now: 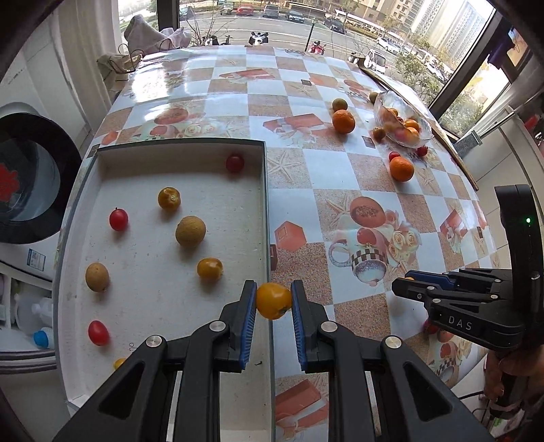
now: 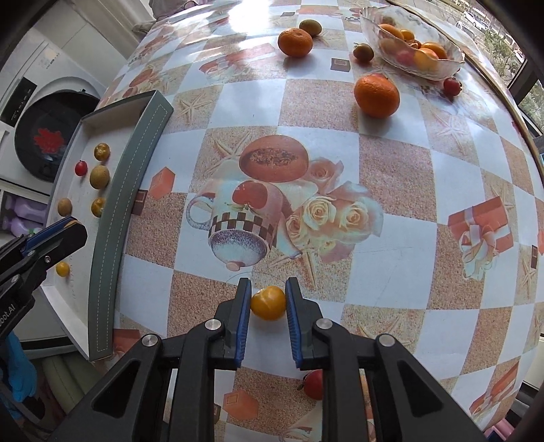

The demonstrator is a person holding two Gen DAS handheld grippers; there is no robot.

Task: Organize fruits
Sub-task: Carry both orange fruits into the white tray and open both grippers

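- Sorting's mid-run: the tray (image 1: 102,159) is already holding small fruit, with the glass bowl (image 2: 452,64) and two tangerines sitting far off.
- Left gripper (image 1: 273,301) is pinching a yellow tomato (image 1: 273,301) over the tray's rim; probably just needs carrying inward.
- Right gripper (image 2: 268,302) is pinching another yellow cherry tomato (image 2: 268,302) over the tablecloth; the tray wall is standing between.

Bright daylight comes through the window (image 1: 306,23) and makes white glare on the far bench (image 2: 238,20). Fruits cast short soft shadows. Both fisheye views bend strongly at dark edges; focus is sharp.
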